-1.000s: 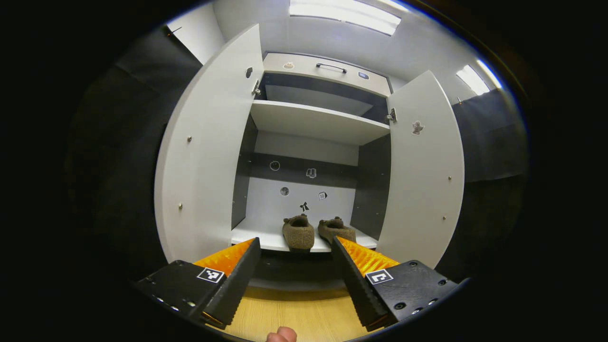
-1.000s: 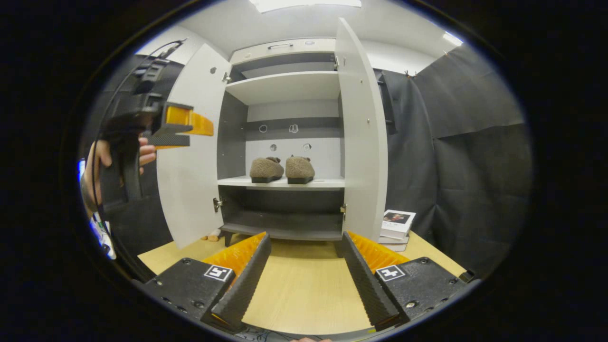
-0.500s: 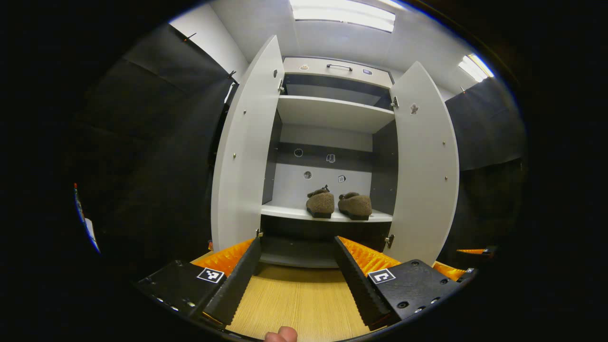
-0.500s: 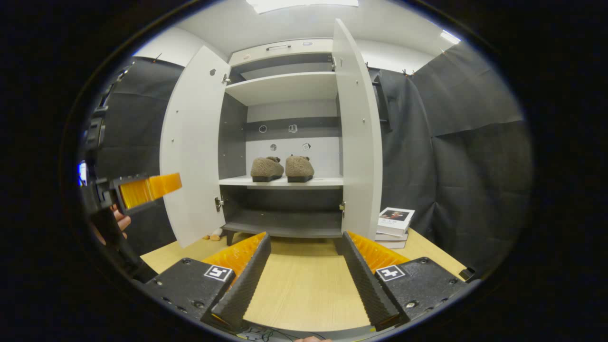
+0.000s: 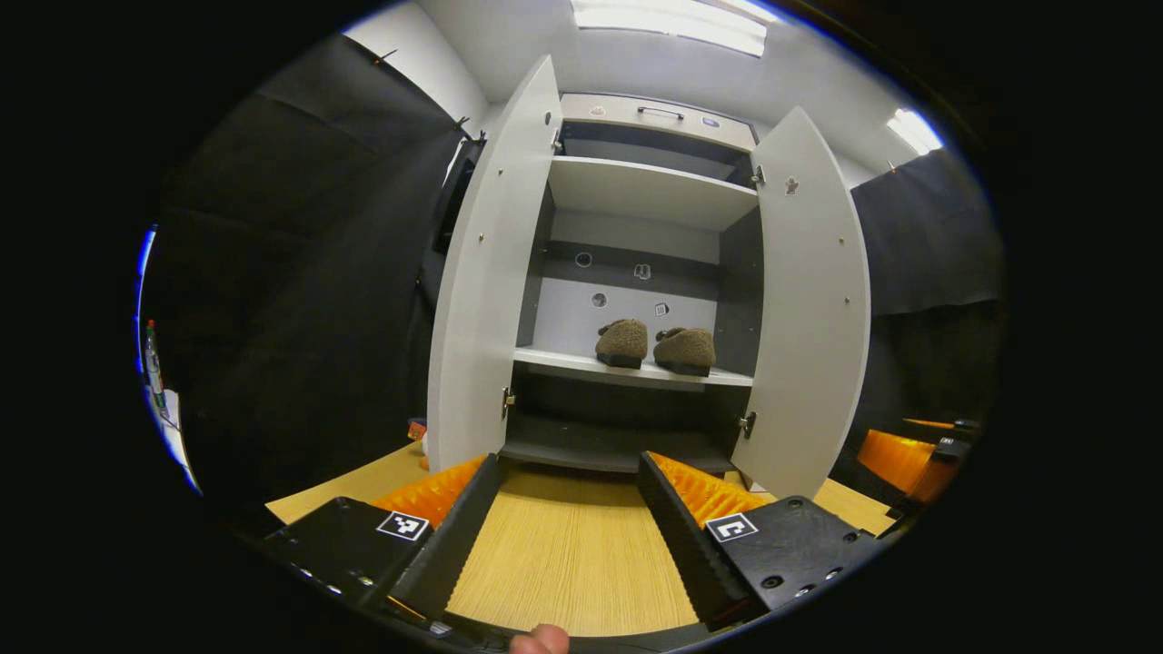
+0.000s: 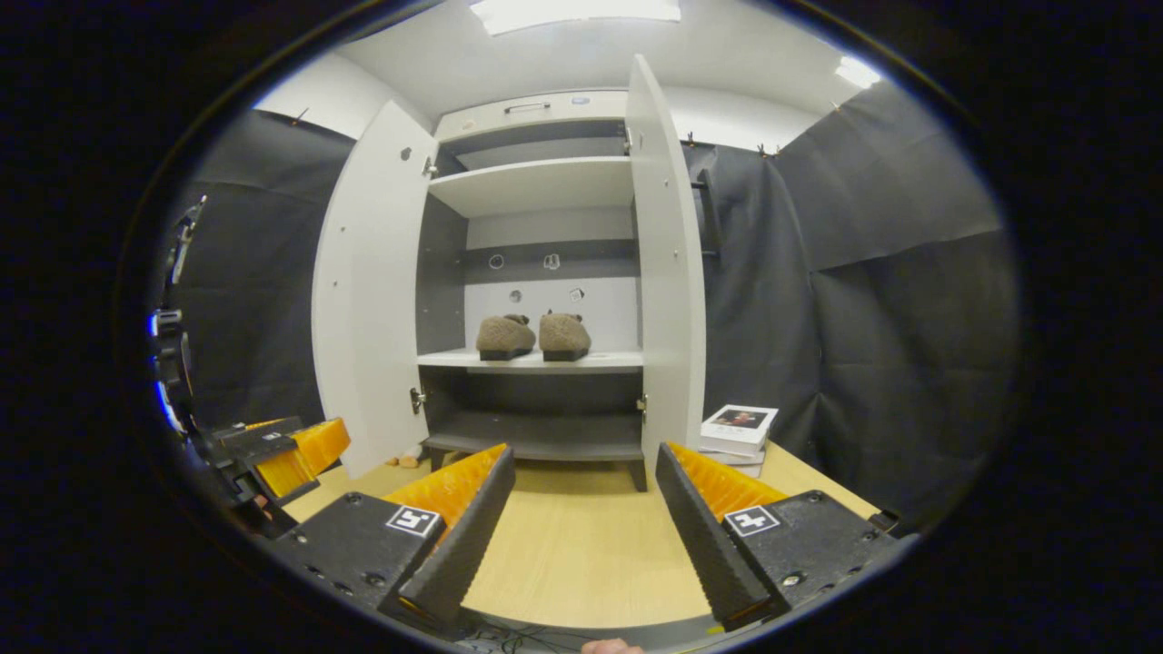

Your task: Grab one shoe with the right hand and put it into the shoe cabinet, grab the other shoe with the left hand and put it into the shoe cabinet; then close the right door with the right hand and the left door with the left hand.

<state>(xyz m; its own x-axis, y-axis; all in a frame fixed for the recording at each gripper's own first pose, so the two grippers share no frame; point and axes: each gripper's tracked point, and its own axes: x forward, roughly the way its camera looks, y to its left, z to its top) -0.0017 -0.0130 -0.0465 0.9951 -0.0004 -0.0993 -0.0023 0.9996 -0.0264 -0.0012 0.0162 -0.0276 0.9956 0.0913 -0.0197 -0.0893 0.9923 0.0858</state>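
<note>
Two brown fuzzy shoes (image 5: 621,341) (image 5: 686,350) stand side by side on the middle shelf (image 5: 581,366) of the white shoe cabinet; the right gripper view shows them too (image 6: 505,335) (image 6: 564,334). Both doors hang wide open: the left door (image 5: 491,272) (image 6: 368,291) and the right door (image 5: 811,300) (image 6: 666,272). My left gripper (image 5: 568,472) is open and empty, low over the wooden table, well back from the cabinet. My right gripper (image 6: 586,463) is also open and empty, in front of the cabinet. The right gripper (image 5: 913,454) appears at the far right of the left gripper view, the left gripper (image 6: 291,445) at the lower left of the right gripper view.
A stack of books (image 6: 740,431) lies on the wooden table (image 6: 572,545) just right of the cabinet. Small objects (image 5: 418,431) sit on the table behind the left door. Black cloth walls close in both sides. The top shelf (image 5: 645,191) and the bottom compartment (image 5: 609,440) hold nothing.
My left gripper has pulled back and down from the shelf, so the cabinet looks smaller. The right gripper has backed off slightly. Shoes and doors have not moved.
</note>
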